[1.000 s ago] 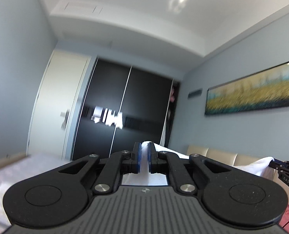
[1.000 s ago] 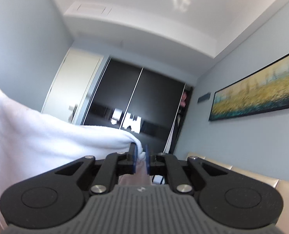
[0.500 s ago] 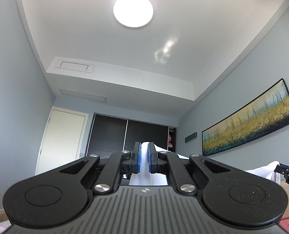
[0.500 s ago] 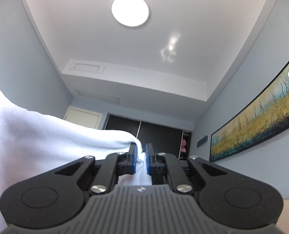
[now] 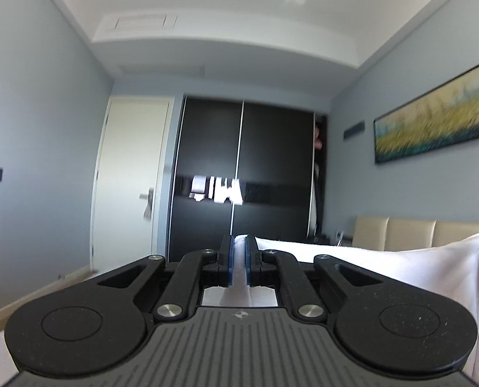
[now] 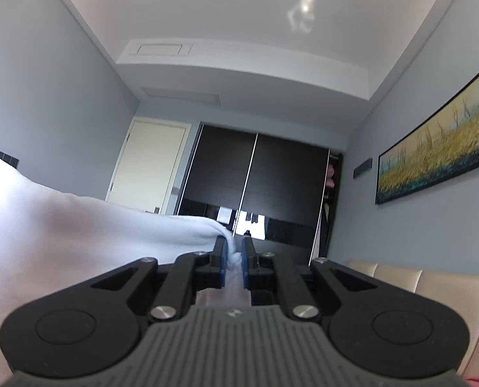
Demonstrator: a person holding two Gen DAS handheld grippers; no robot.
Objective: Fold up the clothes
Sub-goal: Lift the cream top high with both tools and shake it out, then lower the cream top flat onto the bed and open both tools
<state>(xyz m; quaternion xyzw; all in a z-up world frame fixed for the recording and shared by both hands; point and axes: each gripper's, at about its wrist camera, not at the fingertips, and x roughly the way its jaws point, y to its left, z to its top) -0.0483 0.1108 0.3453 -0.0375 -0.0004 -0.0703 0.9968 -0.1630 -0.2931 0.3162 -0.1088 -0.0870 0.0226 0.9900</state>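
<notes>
Pinching a fold of the white garment (image 5: pixel 368 267) between its blue pads (image 5: pixel 230 258), the left hand-held gripper (image 5: pixel 238 259) is pointing about level toward the black sliding wardrobe (image 5: pixel 242 174), the cloth stretching off to the right. The right hand-held gripper (image 6: pixel 233 259) is clamping another bunched edge of that garment, which is spreading to its left, in front of the white door (image 6: pixel 149 167).
</notes>
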